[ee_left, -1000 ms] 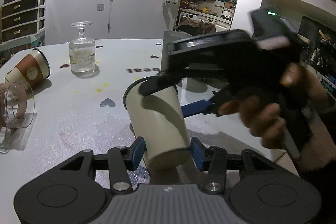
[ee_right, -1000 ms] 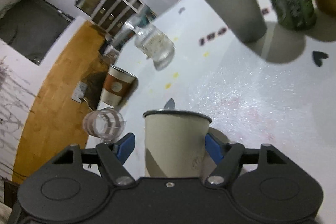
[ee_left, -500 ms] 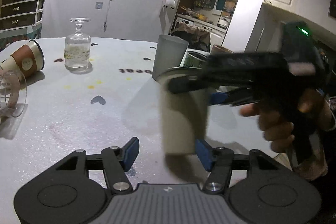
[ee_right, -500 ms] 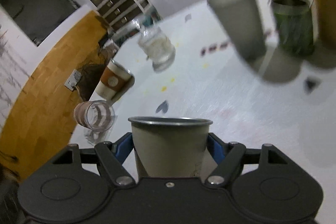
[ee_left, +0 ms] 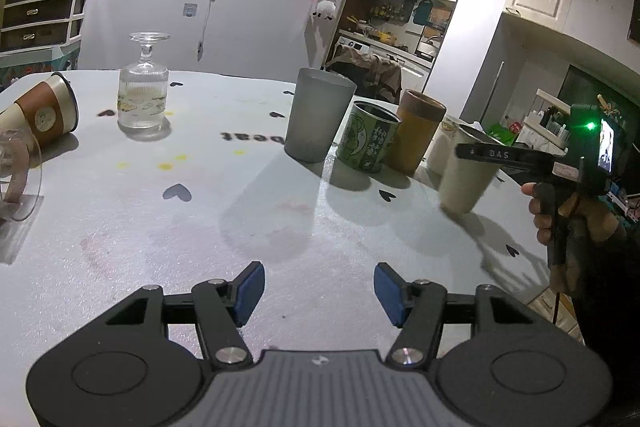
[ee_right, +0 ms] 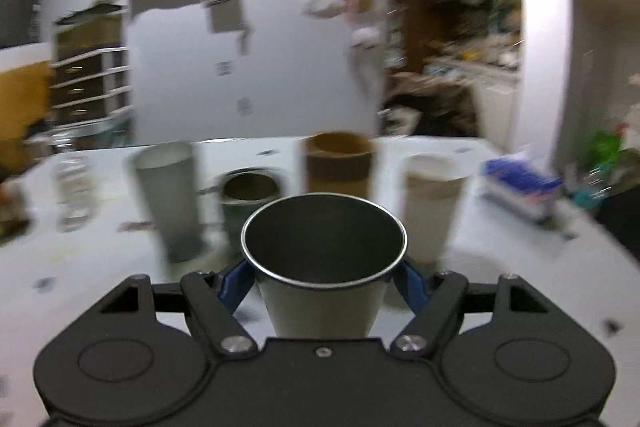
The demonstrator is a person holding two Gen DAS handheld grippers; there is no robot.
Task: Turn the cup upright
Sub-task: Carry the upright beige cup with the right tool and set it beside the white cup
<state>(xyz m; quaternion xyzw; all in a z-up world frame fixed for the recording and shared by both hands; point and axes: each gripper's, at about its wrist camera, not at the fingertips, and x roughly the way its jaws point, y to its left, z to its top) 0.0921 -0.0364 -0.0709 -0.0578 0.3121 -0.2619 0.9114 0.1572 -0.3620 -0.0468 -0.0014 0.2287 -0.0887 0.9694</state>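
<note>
My right gripper (ee_right: 324, 279) is shut on a cream metal cup (ee_right: 324, 267) with a dark inside, held upright with its mouth up. In the left wrist view the same cup (ee_left: 466, 181) sits in the right gripper (ee_left: 480, 153) at the table's right side, its base at or just above the white table (ee_left: 200, 227); I cannot tell which. My left gripper (ee_left: 319, 293) is open and empty above the table's near edge.
A grey tumbler (ee_left: 320, 115), a green can (ee_left: 370, 137), a brown cup (ee_left: 418, 137) and a white cup (ee_right: 432, 203) stand upright in a row. An upside-down stemmed glass (ee_left: 143, 95) stands far left. A paper cup (ee_left: 44, 111) and a clear cup (ee_left: 18, 183) lie on their sides.
The right gripper carried the cream cup from between my left fingers to the right side of the table and turned level. The left gripper is now empty and open.
</note>
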